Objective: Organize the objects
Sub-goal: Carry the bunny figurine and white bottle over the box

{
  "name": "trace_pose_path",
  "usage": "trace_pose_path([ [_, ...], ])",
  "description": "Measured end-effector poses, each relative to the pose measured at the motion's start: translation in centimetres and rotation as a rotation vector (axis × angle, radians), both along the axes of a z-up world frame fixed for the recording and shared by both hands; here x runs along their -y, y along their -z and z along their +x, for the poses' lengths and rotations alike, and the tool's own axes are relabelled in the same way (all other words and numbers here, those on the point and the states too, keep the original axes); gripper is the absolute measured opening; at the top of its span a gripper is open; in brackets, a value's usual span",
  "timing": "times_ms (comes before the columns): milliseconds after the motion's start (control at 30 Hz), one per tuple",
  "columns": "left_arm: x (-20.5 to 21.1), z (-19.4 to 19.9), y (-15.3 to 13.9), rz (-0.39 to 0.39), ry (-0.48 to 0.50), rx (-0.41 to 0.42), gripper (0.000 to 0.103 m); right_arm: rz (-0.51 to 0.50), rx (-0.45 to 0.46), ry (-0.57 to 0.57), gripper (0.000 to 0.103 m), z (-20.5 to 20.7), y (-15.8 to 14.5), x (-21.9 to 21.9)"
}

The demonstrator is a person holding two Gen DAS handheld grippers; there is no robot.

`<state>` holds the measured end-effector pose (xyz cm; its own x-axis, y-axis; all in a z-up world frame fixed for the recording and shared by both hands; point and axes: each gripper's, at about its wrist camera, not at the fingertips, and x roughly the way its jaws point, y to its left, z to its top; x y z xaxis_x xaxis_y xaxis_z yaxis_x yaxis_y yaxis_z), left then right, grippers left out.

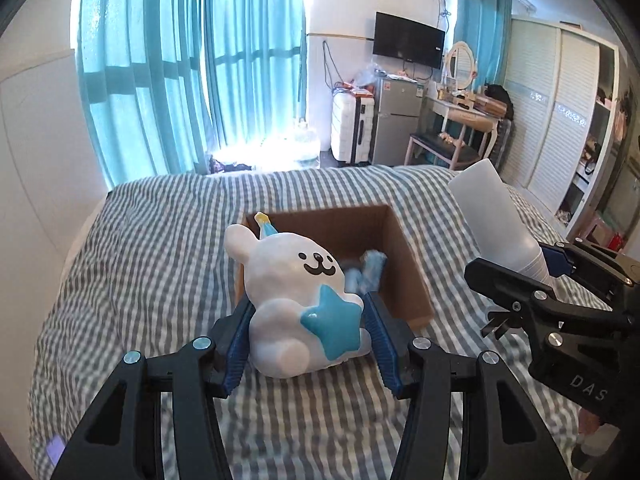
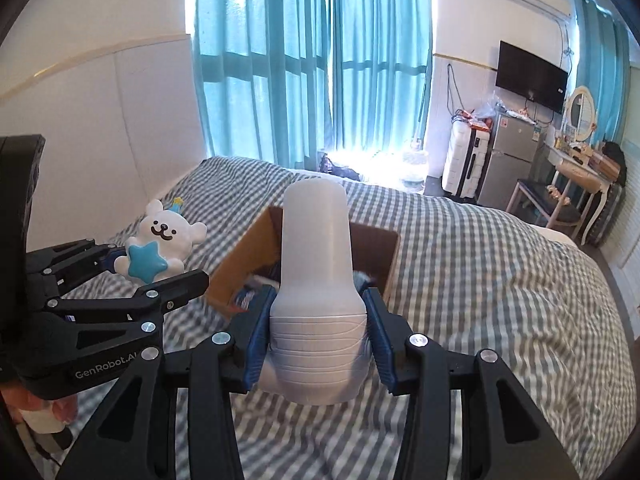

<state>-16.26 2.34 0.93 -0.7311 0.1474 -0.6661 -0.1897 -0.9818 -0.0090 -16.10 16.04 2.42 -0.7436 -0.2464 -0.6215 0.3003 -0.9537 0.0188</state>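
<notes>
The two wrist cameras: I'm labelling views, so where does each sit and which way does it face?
Left wrist: on the left gripper, looking along its fingers at the bear figurine it grips, with the right gripper alongside.
Right wrist: on the right gripper, which grips the white bottle.
Shared: cardboard box, checked bed, teal curtains.

We see a glossy, smooth bear figurine [image 1: 296,304], a matt, frosted plastic bottle [image 2: 316,264] with fine ridges, a plain brown cardboard box [image 1: 404,256], and soft checked cloth covering the bed [image 1: 160,240].
</notes>
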Motion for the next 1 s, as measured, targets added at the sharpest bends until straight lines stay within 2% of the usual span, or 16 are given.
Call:
trace_pose_path([
  [233, 0.1, -6.4, 1.7, -0.022, -0.005, 0.030, 0.054, -0.006, 0.049, 0.009, 0.044, -7.0, 1.8, 0.8],
  [500, 0.3, -11.4, 6.2, -0.015, -0.004, 0.079, 0.054, -0.004, 0.156, 0.035, 0.044, -13.6, 7.1, 1.6],
  [767, 0.1, -13.5, 10.5, -0.068, 0.011, 0.121, 0.054, 0.010, 0.218, 0.056, 0.044, -16.5, 11.3, 1.3],
  [867, -0.6, -13.9, 11.5, -0.110, 0.030, 0.121, 0.055, -0.001, 0.238, 0.063, 0.044, -17.4, 12.1, 1.0],
  [1000, -0.8, -14.4, 12.4, -0.119, 0.044, 0.132, 0.055, 0.004, 0.248, 0.060, 0.044, -18.0, 12.7, 0.7],
])
